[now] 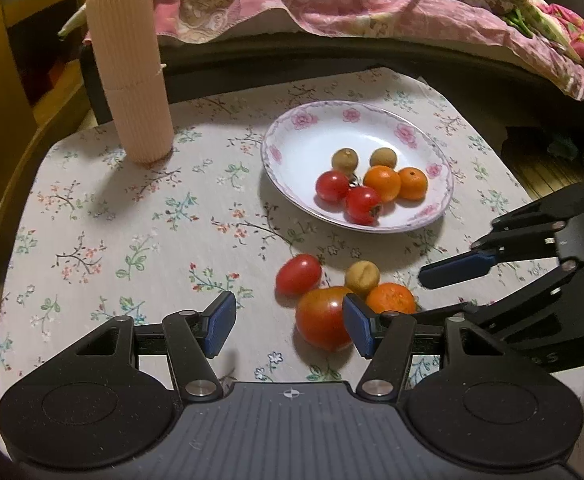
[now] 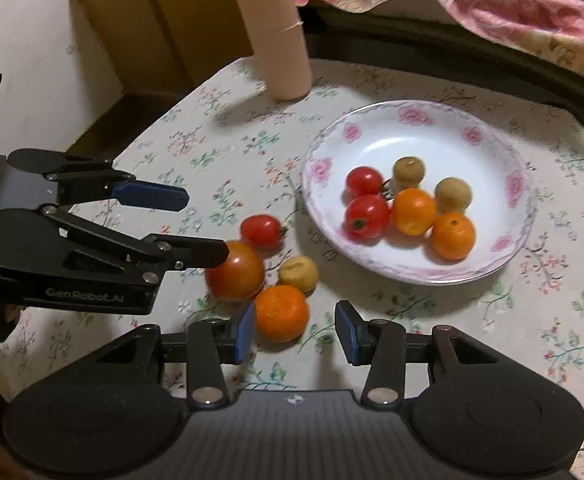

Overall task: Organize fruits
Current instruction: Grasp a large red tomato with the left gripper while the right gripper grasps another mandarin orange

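A white floral plate (image 1: 287, 128) (image 2: 432, 124) holds two small red tomatoes, two oranges and two tan longans. On the cloth in front of it lie a large tomato (image 1: 320, 320) (image 2: 235, 272), a small red tomato (image 1: 298, 274) (image 2: 260, 231), a longan (image 1: 362, 277) (image 2: 298, 273) and an orange (image 1: 392, 298) (image 2: 281, 312). My left gripper (image 1: 289, 326) is open, its right finger in front of the large tomato. My right gripper (image 2: 296, 334) is open, with the orange just ahead between its fingers. Each gripper shows in the other's view.
A tall ribbed beige cylinder (image 1: 129, 76) (image 2: 275, 32) stands at the back left of the table. A dark curved couch edge with pink blankets (image 1: 372, 8) runs behind the table. A yellow cabinet (image 2: 151, 20) stands to the left.
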